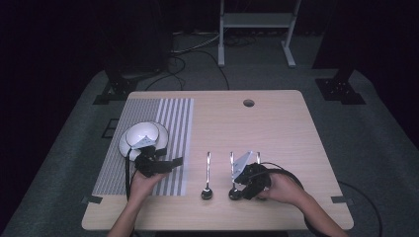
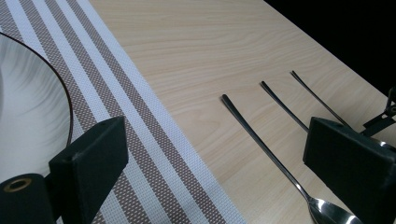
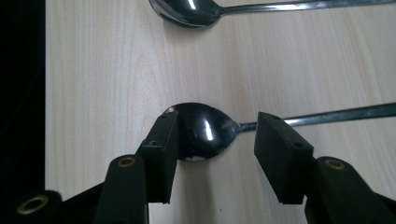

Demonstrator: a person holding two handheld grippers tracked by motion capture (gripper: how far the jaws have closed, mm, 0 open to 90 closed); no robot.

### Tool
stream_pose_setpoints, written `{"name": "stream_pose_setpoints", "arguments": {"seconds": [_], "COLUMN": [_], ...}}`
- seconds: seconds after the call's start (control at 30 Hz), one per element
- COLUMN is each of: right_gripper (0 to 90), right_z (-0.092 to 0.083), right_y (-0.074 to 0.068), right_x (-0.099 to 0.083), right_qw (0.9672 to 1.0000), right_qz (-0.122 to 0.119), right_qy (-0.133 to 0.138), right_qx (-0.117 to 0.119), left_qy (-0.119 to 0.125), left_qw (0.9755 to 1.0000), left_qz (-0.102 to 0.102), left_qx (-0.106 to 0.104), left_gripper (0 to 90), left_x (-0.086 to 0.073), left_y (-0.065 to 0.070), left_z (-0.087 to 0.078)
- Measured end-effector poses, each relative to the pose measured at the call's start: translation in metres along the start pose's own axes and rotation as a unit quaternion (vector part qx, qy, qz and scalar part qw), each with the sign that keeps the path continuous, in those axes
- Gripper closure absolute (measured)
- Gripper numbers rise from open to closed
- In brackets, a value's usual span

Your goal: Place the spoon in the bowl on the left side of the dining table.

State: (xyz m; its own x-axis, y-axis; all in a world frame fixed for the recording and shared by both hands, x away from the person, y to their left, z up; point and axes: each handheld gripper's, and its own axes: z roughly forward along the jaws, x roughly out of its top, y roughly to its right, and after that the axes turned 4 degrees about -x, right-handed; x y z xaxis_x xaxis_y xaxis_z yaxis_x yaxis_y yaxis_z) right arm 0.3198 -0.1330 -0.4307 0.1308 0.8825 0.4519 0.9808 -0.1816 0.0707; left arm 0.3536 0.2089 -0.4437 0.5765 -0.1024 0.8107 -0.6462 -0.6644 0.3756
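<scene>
The right gripper (image 1: 240, 190) is down at the near edge of the table (image 1: 276, 123), its jaws straddling the bowl of a spoon (image 3: 205, 133) that lies flat on the wood, handle pointing away from the person. One jaw is against the bowl's tip; the other stands a little off, beside the neck where the handle starts, so the jaws are partly closed around the spoon but not yet pinching it. A second spoon (image 1: 207, 190) lies just beside it on the left, parallel, and another thin handle (image 1: 258, 158) shows on the other side. To do this well, I'd say the jaws should close gently and squarely across the bowl, low enough to get under its curved rim, or the smooth metal may skate out sideways. The left gripper (image 1: 170, 163) hangs over the striped placemat (image 1: 173, 113) near the white bowl (image 1: 143, 136), jaws wide apart and holding nothing.
</scene>
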Motion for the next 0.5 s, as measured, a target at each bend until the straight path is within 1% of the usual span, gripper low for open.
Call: {"name": "stream_pose_setpoints", "arguments": {"seconds": [0.03,0.1,0.17,0.2,0.33,0.43,0.5], "right_gripper": [50.4,50.3,50.2,50.1,50.2,50.4,50.2], "right_z": [0.003,0.006,0.008,0.010,0.016,0.019,0.019], "right_y": [-0.002,-0.003,-0.004,-0.006,-0.013,-0.017,-0.018], "right_x": [0.003,0.006,0.007,0.008,0.010,0.010,0.010], "right_qw": [0.9999,0.9996,0.9994,0.9991,0.9976,0.9968,0.9967], "right_qz": [-0.011,-0.022,-0.026,-0.031,-0.051,-0.057,-0.057], "right_qy": [-0.008,-0.017,-0.019,-0.022,-0.030,-0.037,-0.037], "right_qx": [-0.006,-0.011,-0.013,-0.017,-0.035,-0.042,-0.045], "left_qy": [0.000,-0.004,-0.006,-0.007,-0.013,-0.016,-0.017], "left_qw": [1.0000,1.0000,1.0000,0.9999,0.9998,0.9997,0.9997], "left_qz": [0.000,0.003,0.003,0.006,0.008,0.009,0.011], "left_qx": [-0.001,-0.002,-0.004,-0.005,-0.012,-0.014,-0.014], "left_gripper": [5.7,5.7,5.7,5.7,5.8,5.8,5.8], "left_x": [0.000,0.000,-0.001,-0.001,-0.001,-0.001,-0.001], "left_y": [0.000,0.001,0.002,0.002,0.006,0.007,0.008], "left_z": [0.001,0.003,0.004,0.005,0.009,0.010,0.011]}}
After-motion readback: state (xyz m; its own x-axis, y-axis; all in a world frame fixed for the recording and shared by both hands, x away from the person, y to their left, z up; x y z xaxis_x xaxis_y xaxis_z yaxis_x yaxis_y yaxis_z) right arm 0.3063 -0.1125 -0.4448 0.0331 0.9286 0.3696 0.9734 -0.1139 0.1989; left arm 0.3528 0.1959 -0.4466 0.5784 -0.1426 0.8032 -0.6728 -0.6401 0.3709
